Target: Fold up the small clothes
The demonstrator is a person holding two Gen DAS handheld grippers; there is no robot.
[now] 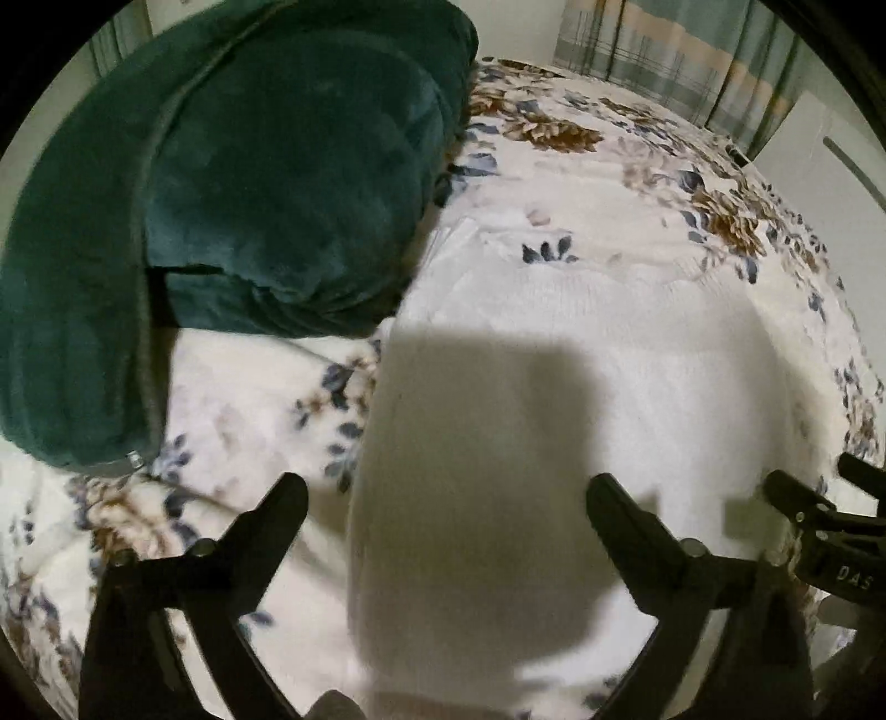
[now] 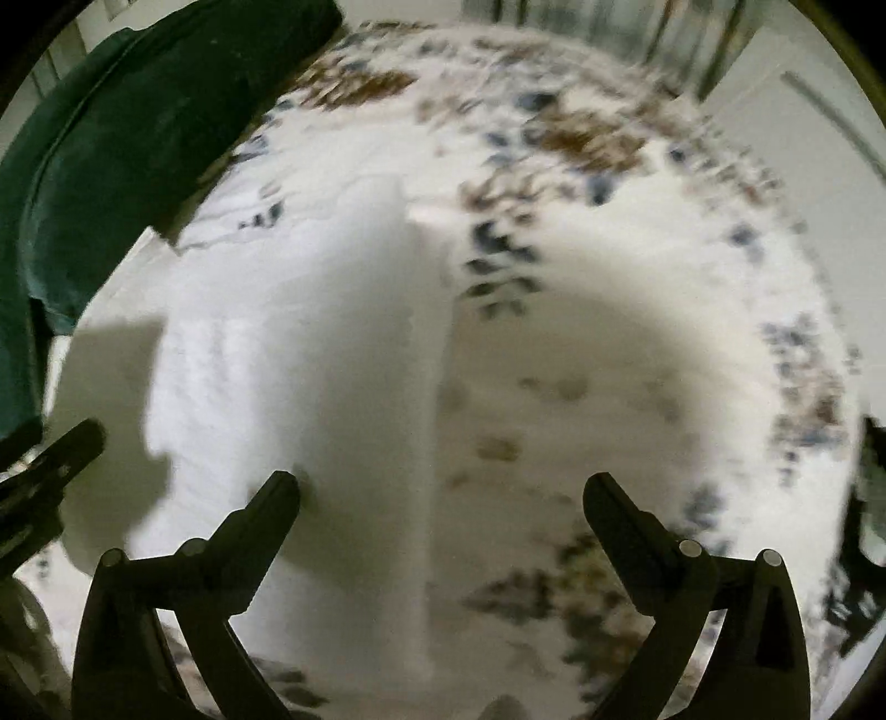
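White garment (image 1: pixel 554 360) lies flat on the floral bedspread (image 1: pixel 637 149), its left edge running just beside a green pillow (image 1: pixel 266 166). Left gripper (image 1: pixel 446 495) hangs over the cloth's near part, jaws spread wide with nothing between them. Right gripper (image 2: pixel 443 493) sits above the garment's right edge (image 2: pixel 437 387), jaws likewise wide apart and empty; its view is blurred. Striped curtains (image 1: pixel 681 50) hang beyond the bed.

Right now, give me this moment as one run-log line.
left tongs: open, above white garment | right tongs: open, empty | garment: flat on floral bedspread | green blanket: left of garment
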